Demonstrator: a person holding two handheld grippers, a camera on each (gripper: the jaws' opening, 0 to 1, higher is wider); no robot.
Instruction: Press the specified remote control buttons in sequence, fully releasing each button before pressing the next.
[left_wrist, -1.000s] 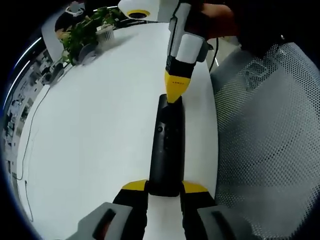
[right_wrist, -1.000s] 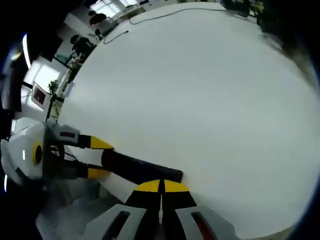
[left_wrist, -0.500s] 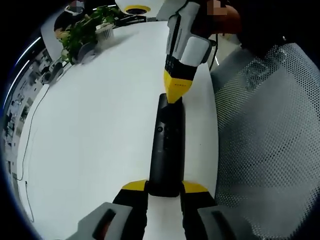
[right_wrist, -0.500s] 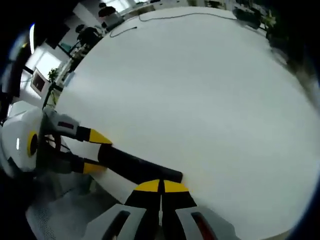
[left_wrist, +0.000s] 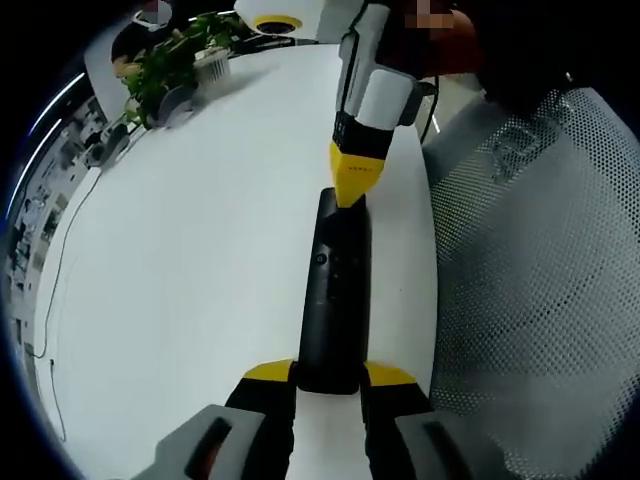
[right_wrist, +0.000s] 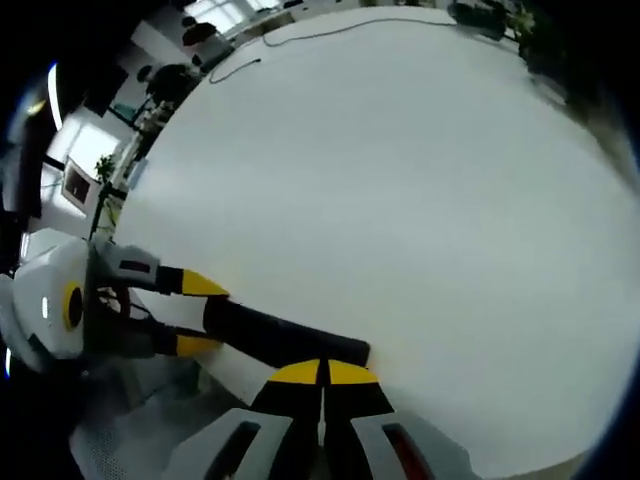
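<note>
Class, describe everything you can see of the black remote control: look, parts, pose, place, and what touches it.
The remote control is a long, slim black bar, seemingly matte plastic, with small dark buttons near its middle. It lies flat near the white table's edge. The left gripper clamps its near end between yellow tips; the right gripper, jaws shut, meets its far end.

We hold our left yellow-tipped two-jaw gripper low over the near edge of the tabletop, its jaws clamped on either side of the near end of the long black remote control. Our right yellow-tipped gripper reaches in from the far side, jaws pressed together into one point, tip touching the remote's far end. A hand grips its white body behind.
</note>
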